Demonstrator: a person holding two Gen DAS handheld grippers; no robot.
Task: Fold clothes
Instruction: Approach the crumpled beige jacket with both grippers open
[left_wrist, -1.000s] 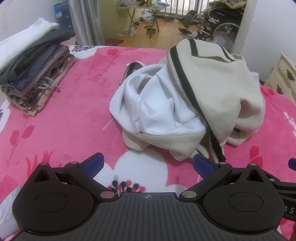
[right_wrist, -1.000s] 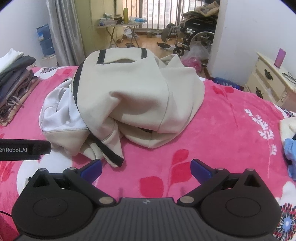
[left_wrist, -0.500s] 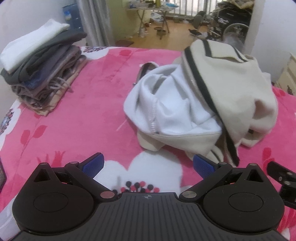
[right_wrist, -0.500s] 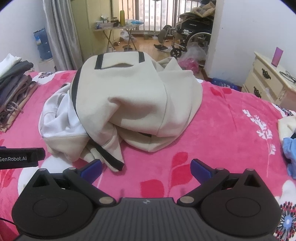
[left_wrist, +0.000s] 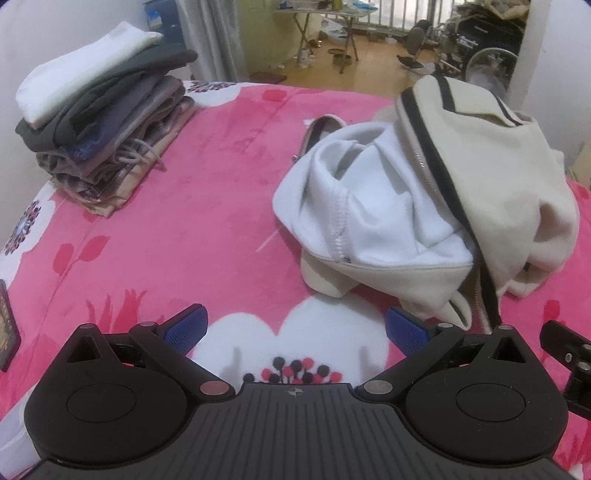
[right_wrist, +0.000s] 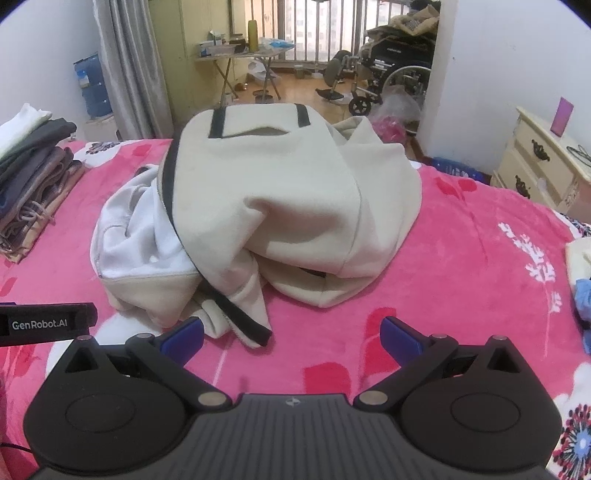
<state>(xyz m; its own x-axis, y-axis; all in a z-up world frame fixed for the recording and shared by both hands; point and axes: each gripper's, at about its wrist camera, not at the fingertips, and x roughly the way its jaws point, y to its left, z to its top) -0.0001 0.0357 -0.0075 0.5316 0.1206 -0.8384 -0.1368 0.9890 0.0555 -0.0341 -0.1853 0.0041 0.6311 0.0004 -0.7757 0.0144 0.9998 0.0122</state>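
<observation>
Left gripper (left_wrist: 295, 328) shifted left; both jaws open; crumpled jacket (right_wrist: 295, 206) on pink blanket (left_wrist: 192, 229), perhaps bed.

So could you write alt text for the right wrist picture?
A crumpled cream fleece jacket with black trim, white lining showing, lies unfolded on a pink floral blanket. The open right hand-held gripper hovers empty before it; a stack of folded clothes sits far left.
</observation>
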